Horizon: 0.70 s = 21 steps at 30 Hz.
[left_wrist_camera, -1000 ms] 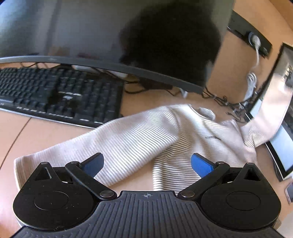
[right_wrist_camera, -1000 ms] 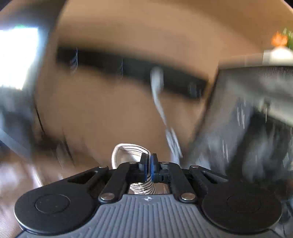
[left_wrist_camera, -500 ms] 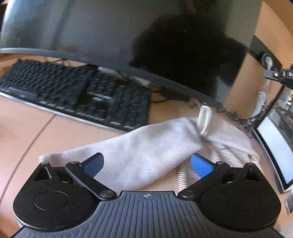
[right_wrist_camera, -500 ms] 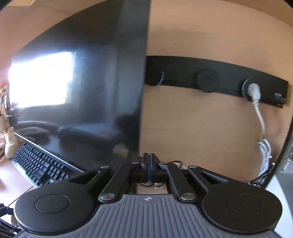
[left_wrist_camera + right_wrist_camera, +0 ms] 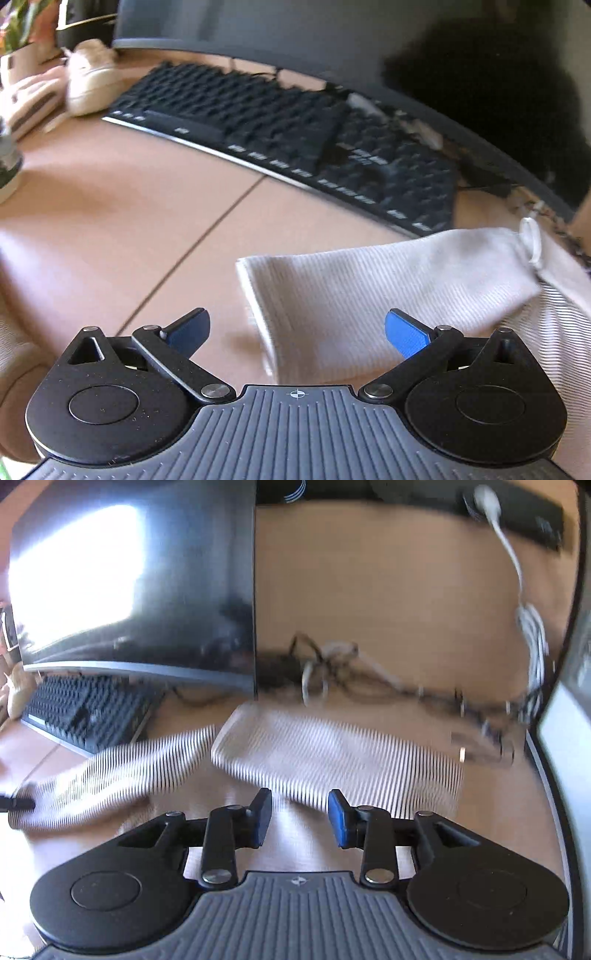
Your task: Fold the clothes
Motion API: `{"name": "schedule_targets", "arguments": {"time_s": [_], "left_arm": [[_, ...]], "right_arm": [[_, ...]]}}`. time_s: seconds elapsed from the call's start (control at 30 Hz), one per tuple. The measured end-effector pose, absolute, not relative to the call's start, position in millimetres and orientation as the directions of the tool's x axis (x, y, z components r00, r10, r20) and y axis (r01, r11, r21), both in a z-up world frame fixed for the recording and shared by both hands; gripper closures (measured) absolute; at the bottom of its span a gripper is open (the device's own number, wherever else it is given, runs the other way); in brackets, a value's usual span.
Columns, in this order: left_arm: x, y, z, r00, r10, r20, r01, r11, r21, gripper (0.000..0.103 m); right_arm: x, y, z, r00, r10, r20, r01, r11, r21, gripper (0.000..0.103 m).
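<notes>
1. Fingers [image 5: 186, 330] on the left gripper [image 5: 297, 330] are spread wide with nothing between them.
2. Fingers [image 5: 338, 821] on the right gripper [image 5: 300, 819] are opening, and nothing is between them either.
3. The striped top [image 5: 332, 760] lies on the counter [image 5: 110, 229], partly folded. In the left wrist view its pale folded part fills the lower right of the frame. In the right wrist view it runs across the middle.
4. A black keyboard [image 5: 295, 136] sits just beside the top, at the upper middle of the left view. A big dark screen [image 5: 140, 590] stands behind it.
5. Loose cables [image 5: 369, 679] lie right behind the top, in the middle of the right view.
6. I think a grab that pulls the cloth back could snag the cables or bump the keyboard.
7. A pinch on only one layer could undo the fold.
</notes>
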State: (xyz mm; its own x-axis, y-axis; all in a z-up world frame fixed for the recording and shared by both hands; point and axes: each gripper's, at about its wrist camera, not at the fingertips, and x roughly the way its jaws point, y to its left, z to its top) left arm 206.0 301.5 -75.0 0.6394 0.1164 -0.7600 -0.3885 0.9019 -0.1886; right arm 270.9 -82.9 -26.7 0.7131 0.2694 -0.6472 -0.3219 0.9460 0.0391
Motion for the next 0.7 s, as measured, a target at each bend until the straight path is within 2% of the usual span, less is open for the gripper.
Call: {"name": "schedule_targets", "arguments": {"time_s": [0.03, 0.07, 0.1, 0.17, 0.2, 0.3, 0.37, 0.53, 0.7], "left_arm": [[208.2, 300.3, -75.4, 0.634, 0.128, -0.763, -0.391, 0.904, -0.173, 0.012], [210.3, 298.0, -75.0, 0.633, 0.142, -0.761, -0.385, 0.911, -0.151, 0.025], [212.7, 295.7, -74.2, 0.631, 0.153, -0.761, -0.378, 0.917, -0.129, 0.043], [217.6, 292.1, -71.8, 0.622, 0.17, -0.765, -0.369, 0.925, -0.094, 0.057], [219.1, 292.5, -70.4, 0.617, 0.178, -0.766, -0.376, 0.922, -0.089, 0.069], [222.5, 294.0, -61.0, 0.608, 0.202, -0.768, -0.397, 0.915, -0.074, 0.091], [224.1, 295.3, -49.1, 0.623, 0.202, -0.756, -0.396, 0.915, -0.082, 0.097], [233.6, 270.9, 11.3, 0.72, 0.199, -0.664, -0.312, 0.949, -0.053, 0.098], [259.6, 208.6, 83.1, 0.829, 0.105, -0.55, -0.145, 0.989, -0.029, 0.098]], "right_arm": [[268.7, -85.4, -32.1, 0.705, 0.27, -0.656, -0.318, 0.947, 0.048, 0.069], [267.3, -86.7, -36.1, 0.701, 0.27, -0.659, -0.317, 0.947, 0.052, 0.066], [269.5, -87.2, -39.8, 0.7, 0.271, -0.661, -0.317, 0.947, 0.053, 0.062], [266.7, -92.5, -43.0, 0.703, 0.268, -0.659, -0.315, 0.948, 0.049, 0.059], [266.3, -95.6, -43.8, 0.705, 0.264, -0.658, -0.312, 0.949, 0.046, 0.059], [269.9, -106.8, -46.1, 0.719, 0.248, -0.649, -0.289, 0.956, 0.045, 0.059], [271.2, -119.6, -45.9, 0.729, 0.241, -0.641, -0.275, 0.96, 0.049, 0.059], [273.5, -136.3, -51.9, 0.729, 0.259, -0.633, -0.277, 0.958, 0.074, 0.054], [262.6, -146.9, -61.0, 0.729, 0.302, -0.614, -0.274, 0.951, 0.142, 0.052]]}}
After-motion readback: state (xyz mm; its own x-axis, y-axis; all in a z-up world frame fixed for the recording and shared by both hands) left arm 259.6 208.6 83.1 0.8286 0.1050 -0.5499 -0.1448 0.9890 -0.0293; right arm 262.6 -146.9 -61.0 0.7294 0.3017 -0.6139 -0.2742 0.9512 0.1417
